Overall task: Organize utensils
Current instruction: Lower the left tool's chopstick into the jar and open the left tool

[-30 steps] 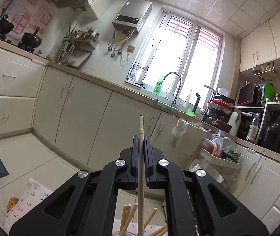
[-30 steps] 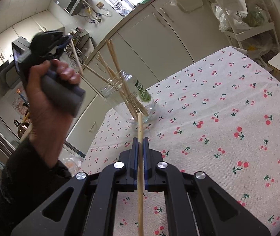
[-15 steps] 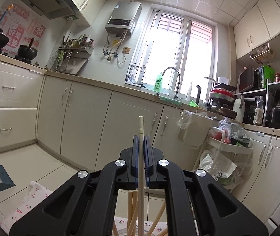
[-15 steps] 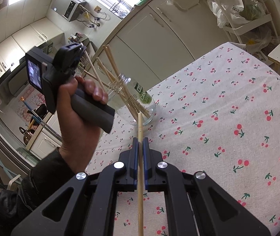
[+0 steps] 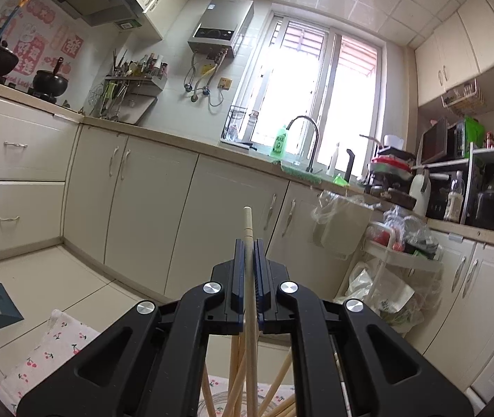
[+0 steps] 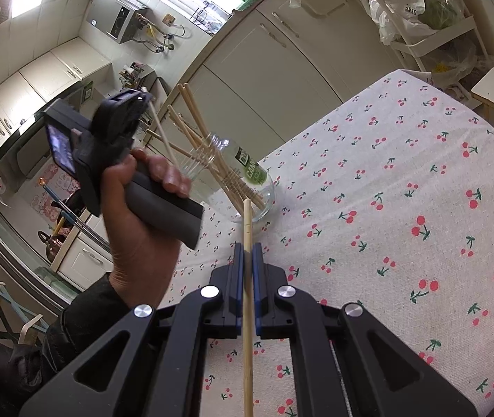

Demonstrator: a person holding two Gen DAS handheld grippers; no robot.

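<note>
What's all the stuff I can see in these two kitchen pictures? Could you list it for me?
glass jar: one, clear with a green label, on the table near its far edge
chopsticks in the jar: several, pale wood, leaning out of its mouth
tablecloth: one, white with red cherries, covering the table
cabinets: a row, cream, under the counter
tap: one, metal, by the window
dish soap bottle: one, green, beside the tap
black pot: one, on the stove
left tool: black, shut on one chopstick held above the jar
right tool: black, shut on another chopstick
hand: one, gripping the left tool's handle
</note>
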